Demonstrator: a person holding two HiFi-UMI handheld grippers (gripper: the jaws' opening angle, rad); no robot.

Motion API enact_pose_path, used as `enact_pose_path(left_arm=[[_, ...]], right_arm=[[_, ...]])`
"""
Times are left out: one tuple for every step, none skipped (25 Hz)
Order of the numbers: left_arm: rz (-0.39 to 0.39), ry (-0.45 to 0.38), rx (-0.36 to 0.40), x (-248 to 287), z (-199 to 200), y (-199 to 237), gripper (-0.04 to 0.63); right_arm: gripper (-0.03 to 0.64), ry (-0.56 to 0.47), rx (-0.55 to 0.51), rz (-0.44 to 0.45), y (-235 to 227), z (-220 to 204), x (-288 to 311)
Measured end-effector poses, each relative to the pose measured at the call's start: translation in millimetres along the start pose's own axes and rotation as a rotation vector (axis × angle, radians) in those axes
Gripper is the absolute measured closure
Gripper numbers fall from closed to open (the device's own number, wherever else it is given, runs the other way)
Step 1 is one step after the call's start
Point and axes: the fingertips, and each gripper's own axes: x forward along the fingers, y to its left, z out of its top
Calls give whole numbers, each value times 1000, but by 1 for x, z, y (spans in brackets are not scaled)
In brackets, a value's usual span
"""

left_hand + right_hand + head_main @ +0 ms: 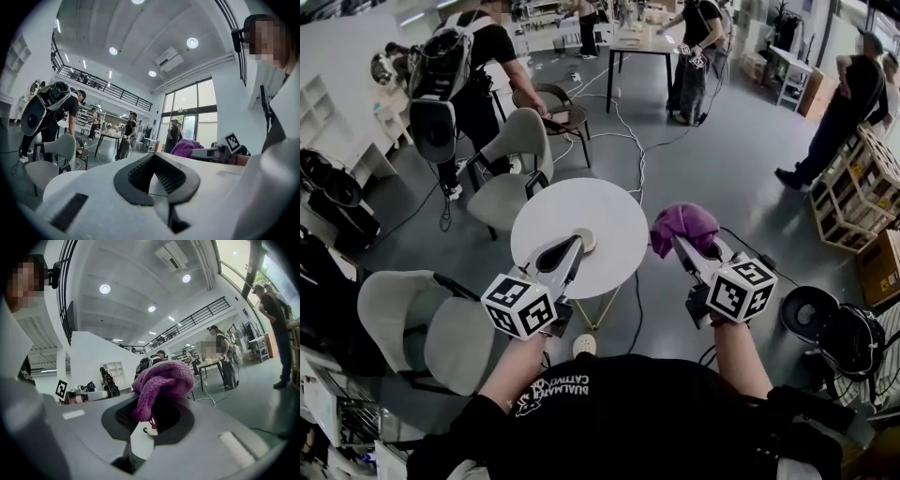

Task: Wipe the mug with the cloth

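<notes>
from where i stand, the left tool [576, 246] lies level over the middle of the round white worktop [609, 208], its jaws pressed together with nothing between them. just under its tip sits a small pale round shape that i take for the mug [586, 240], though it is too small and too covered to be sure. seen as a round from above, it would be standing upright, long axis straight up and mouth to the ceiling. i cannot make out a handle. further right, past the worktop's right edge and over the floor, the purple cloth [683, 225] bulges out of the right tool [681, 244], whose jaws are clamped on its lower folds. the cloth is a loose bunch with no real long axis. its bulk sticks forward from the jaw tips, away from the person, and a fold droops back between the pads. cloth and mug are apart, so i'd say the wiping has not begun. to do it well, i think the right tool should come in over the right edge, lead with the soft bulge rather than the hard tips, and hold its clamp, while the closed left tool braces the mug's side so that it neither slides nor tips.
</notes>
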Motion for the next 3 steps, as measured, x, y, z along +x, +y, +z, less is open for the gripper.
enact_pose_path(left_arm=[[-2,-1,2,1,0,0,596],[-3,0,3,2,0,0,596],[-5,0,5,3,0,0,597]], right_arm=[[560,0,0,0,-1,0,0],[560,-1,0,0,-1,-1,1],[560,-1,1,-1,-2,-1,1]])
